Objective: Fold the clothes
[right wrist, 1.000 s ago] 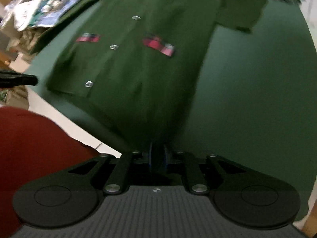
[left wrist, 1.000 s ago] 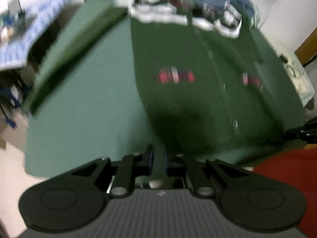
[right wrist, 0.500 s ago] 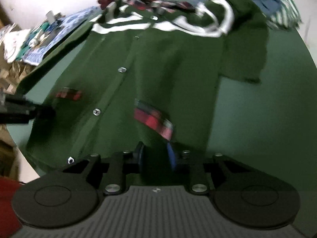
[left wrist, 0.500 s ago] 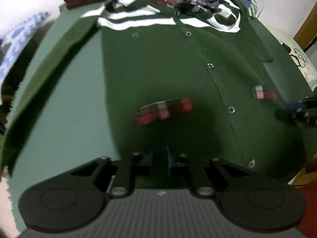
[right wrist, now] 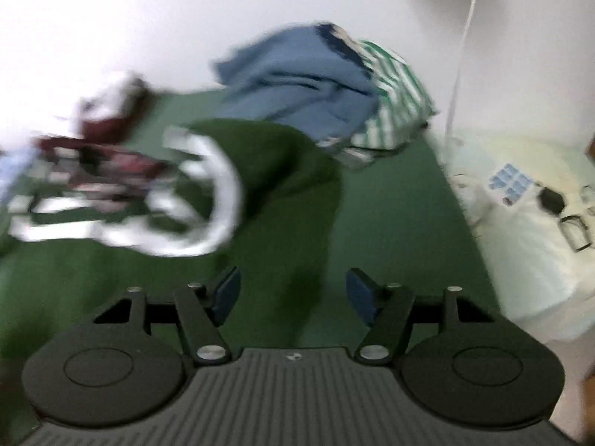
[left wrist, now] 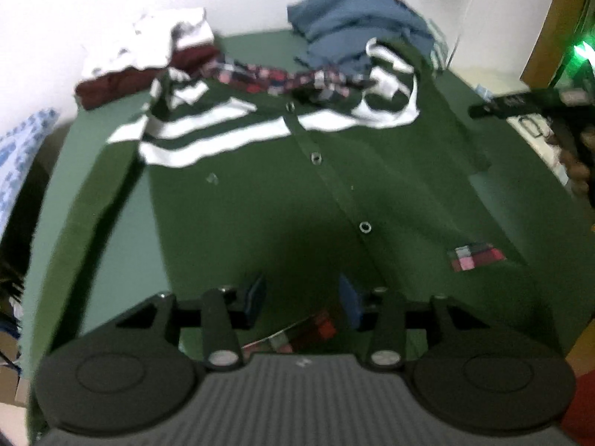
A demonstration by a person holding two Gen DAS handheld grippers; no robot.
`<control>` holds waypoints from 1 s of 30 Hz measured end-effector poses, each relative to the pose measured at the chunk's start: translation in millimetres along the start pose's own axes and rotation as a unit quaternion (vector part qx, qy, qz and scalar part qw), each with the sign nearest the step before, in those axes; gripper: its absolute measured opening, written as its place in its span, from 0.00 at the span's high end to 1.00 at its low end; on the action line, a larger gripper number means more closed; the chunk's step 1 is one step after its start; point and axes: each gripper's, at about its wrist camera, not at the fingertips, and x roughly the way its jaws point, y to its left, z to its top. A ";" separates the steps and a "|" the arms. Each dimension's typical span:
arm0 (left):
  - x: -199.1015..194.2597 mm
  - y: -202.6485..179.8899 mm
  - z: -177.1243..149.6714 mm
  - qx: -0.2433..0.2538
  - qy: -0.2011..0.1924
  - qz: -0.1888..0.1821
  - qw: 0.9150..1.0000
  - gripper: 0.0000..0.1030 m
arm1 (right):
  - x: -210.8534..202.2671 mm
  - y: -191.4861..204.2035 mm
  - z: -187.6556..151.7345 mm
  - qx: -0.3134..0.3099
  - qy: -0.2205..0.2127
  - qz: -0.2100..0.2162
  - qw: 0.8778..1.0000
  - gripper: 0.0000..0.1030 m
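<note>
Opening over the green cardigan (left wrist: 282,200), the left hand-held gripper (left wrist: 302,299) pinches nothing; the right hand-held gripper (right wrist: 293,295) likewise spreads above a sleeve. Cardigan lies flat on the counter (left wrist: 111,260); at twelve o'clock sits a blue clothes pile (left wrist: 357,26).

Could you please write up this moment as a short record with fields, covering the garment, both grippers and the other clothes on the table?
garment: green cardigan, spread flat, snaps up, white stripes across chest
surface: green table
left gripper: jaws opening above the cardigan's lower part, pads off the cloth
right gripper: jaws opening over the cardigan's sleeve, nothing gripped
behind cardigan: blue garment, maroon garment, white cloth, green-and-white striped garment
image quality: right wrist view motion-blurred
</note>
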 end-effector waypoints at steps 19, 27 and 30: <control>40.7 -18.0 -13.6 -0.011 0.047 0.029 0.998 0.29 | 19.0 -105.9 113.8 0.064 -0.111 -0.177 0.976 0.93; 29.9 -6.4 11.8 -0.030 -0.006 0.005 1.000 0.35 | 9.0 -106.8 90.8 0.091 -0.097 -0.152 0.979 0.49; 38.7 -2.1 39.8 -0.028 -0.023 0.006 0.999 0.36 | 10.5 -59.7 80.2 0.046 -0.069 0.015 0.996 0.50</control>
